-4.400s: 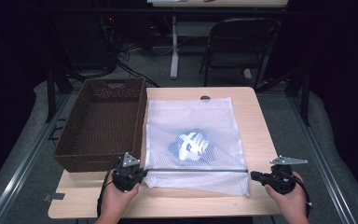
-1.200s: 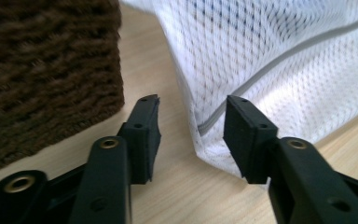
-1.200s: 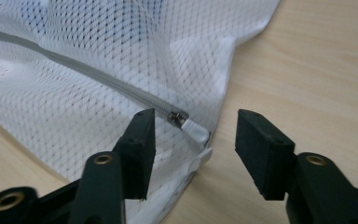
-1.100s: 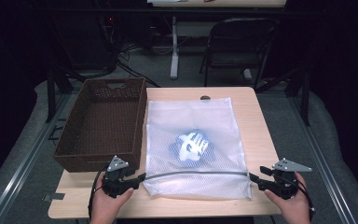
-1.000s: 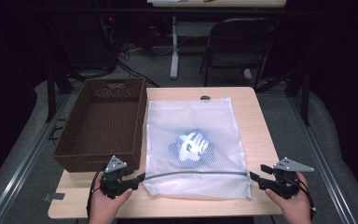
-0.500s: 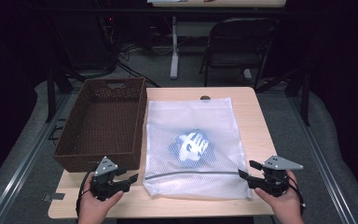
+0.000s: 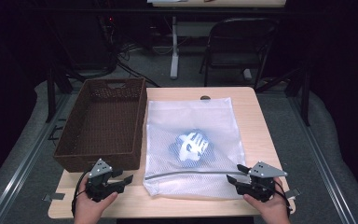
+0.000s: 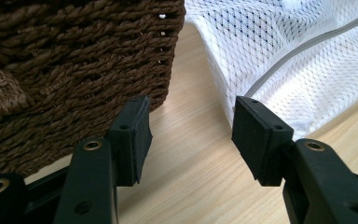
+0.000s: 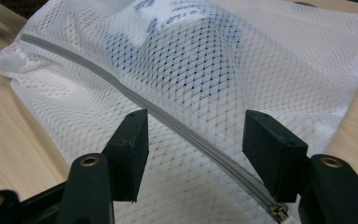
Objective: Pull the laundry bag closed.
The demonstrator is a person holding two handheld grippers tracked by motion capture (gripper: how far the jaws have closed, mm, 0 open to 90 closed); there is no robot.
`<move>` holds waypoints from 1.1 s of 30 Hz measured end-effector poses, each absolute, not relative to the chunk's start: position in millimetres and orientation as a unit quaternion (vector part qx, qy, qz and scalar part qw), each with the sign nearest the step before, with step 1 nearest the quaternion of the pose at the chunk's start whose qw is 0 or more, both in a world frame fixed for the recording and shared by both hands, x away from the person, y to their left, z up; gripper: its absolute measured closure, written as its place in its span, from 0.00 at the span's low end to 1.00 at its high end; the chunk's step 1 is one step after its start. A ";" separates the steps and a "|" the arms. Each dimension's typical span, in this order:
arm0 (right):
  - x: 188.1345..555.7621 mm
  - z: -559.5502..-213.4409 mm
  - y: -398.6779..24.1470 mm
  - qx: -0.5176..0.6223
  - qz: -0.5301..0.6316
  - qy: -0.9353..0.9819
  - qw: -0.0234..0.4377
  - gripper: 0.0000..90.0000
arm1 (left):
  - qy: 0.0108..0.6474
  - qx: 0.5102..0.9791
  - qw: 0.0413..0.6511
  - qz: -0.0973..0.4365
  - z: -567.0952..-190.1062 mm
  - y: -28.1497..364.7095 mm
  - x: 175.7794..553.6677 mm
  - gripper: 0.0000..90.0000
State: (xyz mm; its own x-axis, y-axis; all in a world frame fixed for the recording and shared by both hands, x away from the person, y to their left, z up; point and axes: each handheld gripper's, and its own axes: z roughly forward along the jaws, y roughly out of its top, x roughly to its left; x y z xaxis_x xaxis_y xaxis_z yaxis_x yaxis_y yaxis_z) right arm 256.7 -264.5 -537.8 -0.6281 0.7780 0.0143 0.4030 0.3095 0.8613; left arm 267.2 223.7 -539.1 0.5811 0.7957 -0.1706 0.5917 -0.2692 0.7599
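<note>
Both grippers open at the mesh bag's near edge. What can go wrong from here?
1. The left gripper sits close to the wicker basket; closing there might catch basket weave, not the mesh bag.
2. The right gripper straddles the grey zipper; a pinch may take only loose mesh and slip.
3. The garment inside could shift if the bag is lifted unevenly.

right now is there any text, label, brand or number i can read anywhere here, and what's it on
None can be read.
Blue marks on the white item inside the mesh bag: blurred through the netting in the high view and the right gripper view, and whether they are letters or a pattern I cannot tell.
The wicker basket, the table, the left gripper and the right gripper show no writing.
</note>
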 end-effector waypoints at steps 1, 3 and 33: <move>256.6 -539.1 -264.2 0.375 0.451 0.783 0.208 0.45 | 0.441 0.787 0.413 0.123 -539.8 224.4 267.4 0.53; 255.8 -542.2 -262.7 0.372 0.452 0.785 0.203 0.45 | 0.443 0.785 0.415 0.121 -541.2 225.2 267.9 0.53; 255.5 -556.9 -256.3 0.359 0.452 0.797 0.178 0.46 | 0.452 0.792 0.394 0.116 -553.2 227.4 275.9 0.52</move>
State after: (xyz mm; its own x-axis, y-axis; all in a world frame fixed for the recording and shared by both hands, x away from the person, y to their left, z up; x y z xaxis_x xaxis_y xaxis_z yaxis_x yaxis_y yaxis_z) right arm 255.5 -256.3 -556.9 -0.6794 0.7327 0.0399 0.4111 0.3350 0.8478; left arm 275.9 227.4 -553.2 0.5645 0.8073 -0.1720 0.6237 -0.2806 0.7296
